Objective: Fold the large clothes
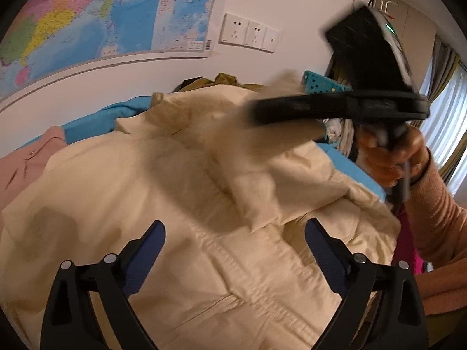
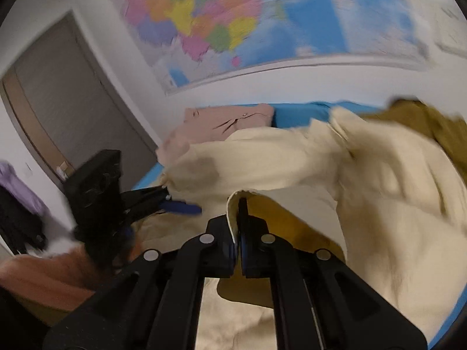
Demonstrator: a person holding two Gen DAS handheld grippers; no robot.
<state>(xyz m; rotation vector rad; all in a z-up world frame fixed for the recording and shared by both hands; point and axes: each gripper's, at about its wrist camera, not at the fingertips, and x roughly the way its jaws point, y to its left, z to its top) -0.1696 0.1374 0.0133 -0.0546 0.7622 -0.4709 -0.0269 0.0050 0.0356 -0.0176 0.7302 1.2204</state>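
A large cream jacket (image 1: 181, 192) lies spread on a blue-covered surface (image 1: 87, 122). My left gripper (image 1: 233, 233) is open and empty just above the jacket's front. My right gripper (image 2: 237, 218) is shut on a cream sleeve (image 2: 364, 175) of the jacket and holds it lifted over the body. In the left wrist view the right gripper (image 1: 262, 110) appears blurred at upper right, held by a hand, with the sleeve (image 1: 280, 180) hanging from it. In the right wrist view the left gripper (image 2: 175, 204) shows at the left, open.
A folded pink garment (image 1: 20, 169) lies at the left; it also shows in the right wrist view (image 2: 227, 125). An olive garment (image 2: 423, 122) lies at the far side. A teal basket (image 1: 321, 84) stands behind. A map (image 1: 87, 14) and sockets (image 1: 251, 32) are on the wall.
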